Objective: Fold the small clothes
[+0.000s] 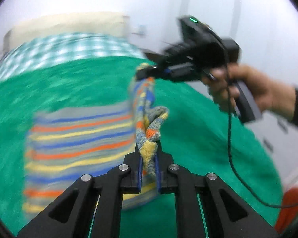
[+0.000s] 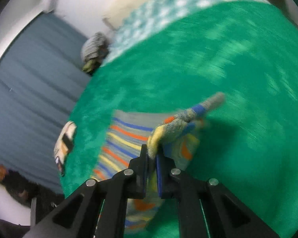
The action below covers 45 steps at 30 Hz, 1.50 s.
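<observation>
A small knitted garment point(image 1: 79, 138), grey with blue, orange and yellow stripes, is partly lifted off a green blanket point(image 1: 69, 85). My left gripper point(image 1: 149, 148) is shut on a bunched yellow and grey edge of it. Across from it, a hand point(image 1: 248, 91) holds my right gripper point(image 1: 142, 73), which is shut on another part of the same edge, with the cloth stretched between the two. In the right wrist view the right gripper point(image 2: 152, 152) pinches a yellow fold of the garment point(image 2: 125, 136), and the rest hangs below and to the left. Both views are blurred.
A teal checked cover point(image 1: 69, 47) lies beyond the blanket, with a cream headboard point(image 1: 69, 23) behind it. A cable point(image 1: 230, 138) hangs from the right gripper. A grey striped bundle point(image 2: 94, 47) and a cream item point(image 2: 65, 142) sit at the blanket's left edge.
</observation>
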Each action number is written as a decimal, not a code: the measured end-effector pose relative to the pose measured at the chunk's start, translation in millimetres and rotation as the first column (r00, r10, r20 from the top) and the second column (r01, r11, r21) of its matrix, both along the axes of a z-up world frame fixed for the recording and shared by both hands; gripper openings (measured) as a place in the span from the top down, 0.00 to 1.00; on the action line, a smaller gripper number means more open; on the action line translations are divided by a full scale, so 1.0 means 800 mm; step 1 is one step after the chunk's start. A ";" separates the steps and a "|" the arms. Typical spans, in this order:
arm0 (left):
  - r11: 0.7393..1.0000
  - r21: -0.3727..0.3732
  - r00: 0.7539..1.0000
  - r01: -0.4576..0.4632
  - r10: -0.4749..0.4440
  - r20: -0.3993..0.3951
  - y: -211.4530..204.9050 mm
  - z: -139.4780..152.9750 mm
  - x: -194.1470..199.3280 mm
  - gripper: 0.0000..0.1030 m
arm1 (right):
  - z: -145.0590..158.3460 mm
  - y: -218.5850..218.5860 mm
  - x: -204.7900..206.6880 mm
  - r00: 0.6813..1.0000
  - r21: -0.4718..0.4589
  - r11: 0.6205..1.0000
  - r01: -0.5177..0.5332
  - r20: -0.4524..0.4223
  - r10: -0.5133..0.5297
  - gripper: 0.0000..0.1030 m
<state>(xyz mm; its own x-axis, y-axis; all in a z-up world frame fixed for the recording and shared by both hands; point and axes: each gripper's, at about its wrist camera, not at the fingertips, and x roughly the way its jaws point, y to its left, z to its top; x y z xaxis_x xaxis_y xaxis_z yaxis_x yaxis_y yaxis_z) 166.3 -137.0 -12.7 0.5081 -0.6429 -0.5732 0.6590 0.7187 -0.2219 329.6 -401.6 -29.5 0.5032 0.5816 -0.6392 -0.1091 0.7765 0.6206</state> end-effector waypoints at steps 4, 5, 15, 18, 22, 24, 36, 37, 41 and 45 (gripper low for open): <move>0.978 0.004 0.973 -0.209 0.208 -0.097 0.094 -0.017 0.019 0.92 | 0.001 0.108 0.051 0.993 -0.029 0.993 -0.116 0.022 0.117 0.93; 0.970 0.015 0.963 -0.243 0.243 -0.116 0.110 -0.028 0.026 0.90 | -0.008 0.142 0.066 0.989 -0.040 0.989 -0.143 0.019 0.144 0.93; 0.926 0.093 0.898 -0.367 0.378 -0.224 0.179 -0.081 0.016 0.33 | -0.062 0.254 0.049 0.987 -0.148 0.982 -0.121 0.084 0.134 0.53; 0.929 0.049 0.908 -0.366 0.368 -0.199 0.177 -0.066 0.029 0.21 | -0.046 0.247 -0.001 0.978 -0.297 0.947 -0.121 0.126 0.165 0.53; 0.912 0.165 0.878 -0.376 0.407 -0.252 0.164 -0.101 0.071 0.04 | -0.090 0.248 -0.085 0.971 -0.401 0.891 -0.213 0.015 0.239 0.52; 0.887 0.274 0.853 -0.371 0.442 -0.277 0.167 -0.127 0.089 0.18 | -0.122 0.258 -0.116 0.970 -0.471 0.850 -0.237 -0.072 0.231 0.52; 0.848 0.234 0.834 -0.475 0.519 -0.187 0.253 -0.036 -0.058 0.04 | -0.056 0.264 -0.315 0.990 -0.616 0.785 0.063 0.140 0.031 0.07; 0.840 0.240 0.825 -0.487 0.532 -0.189 0.256 -0.036 -0.060 0.04 | -0.054 0.264 -0.323 0.991 -0.616 0.784 0.076 0.135 0.010 0.07; 0.818 0.257 0.801 -0.514 0.565 -0.199 0.261 -0.037 -0.069 0.04 | -0.045 0.276 -0.352 0.990 -0.642 0.757 0.123 0.128 -0.052 0.07; 0.817 0.261 0.806 -0.515 0.565 -0.177 0.256 -0.027 -0.081 0.04 | -0.025 0.283 -0.375 0.981 -0.634 0.752 0.180 0.175 -0.088 0.07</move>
